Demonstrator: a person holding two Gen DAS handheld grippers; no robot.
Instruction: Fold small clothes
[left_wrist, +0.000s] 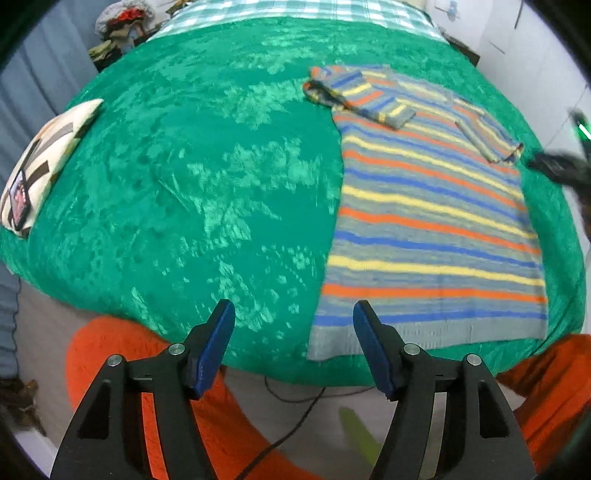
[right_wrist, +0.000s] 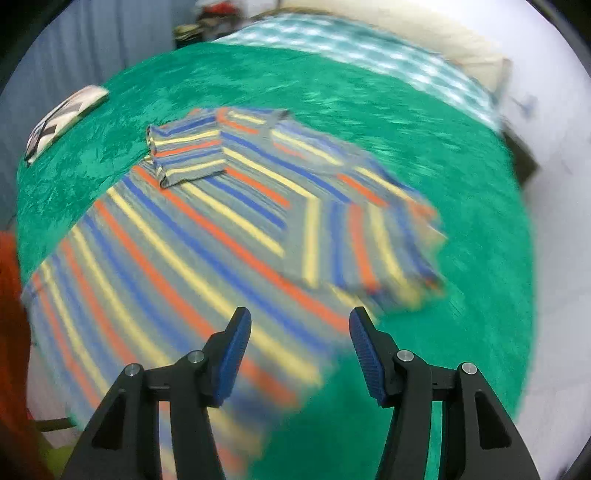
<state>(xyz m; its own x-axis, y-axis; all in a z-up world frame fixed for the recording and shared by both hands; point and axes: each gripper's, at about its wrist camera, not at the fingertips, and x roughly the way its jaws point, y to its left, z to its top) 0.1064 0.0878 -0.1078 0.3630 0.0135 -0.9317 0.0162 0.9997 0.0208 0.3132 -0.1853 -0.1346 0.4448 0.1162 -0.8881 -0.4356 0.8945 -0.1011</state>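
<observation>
A small striped shirt (left_wrist: 428, 221) in grey, blue, yellow and orange lies flat on the green bedspread (left_wrist: 184, 184), both sleeves folded in over the body. My left gripper (left_wrist: 293, 314) is open and empty, above the near bed edge, left of the shirt's hem. My right gripper (right_wrist: 300, 321) is open and empty, hovering over the shirt (right_wrist: 207, 229) near its right side, just short of the folded right sleeve (right_wrist: 365, 236). The right wrist view is motion-blurred. The right gripper also shows at the right edge of the left wrist view (left_wrist: 561, 166).
A patterned cushion (left_wrist: 40, 162) lies at the bed's left edge. A checked blanket (left_wrist: 295, 11) covers the far end of the bed (right_wrist: 369, 55). A pile of clothes (left_wrist: 122, 26) sits beyond the far left corner. The person's orange trousers (left_wrist: 122, 354) are below the bed edge.
</observation>
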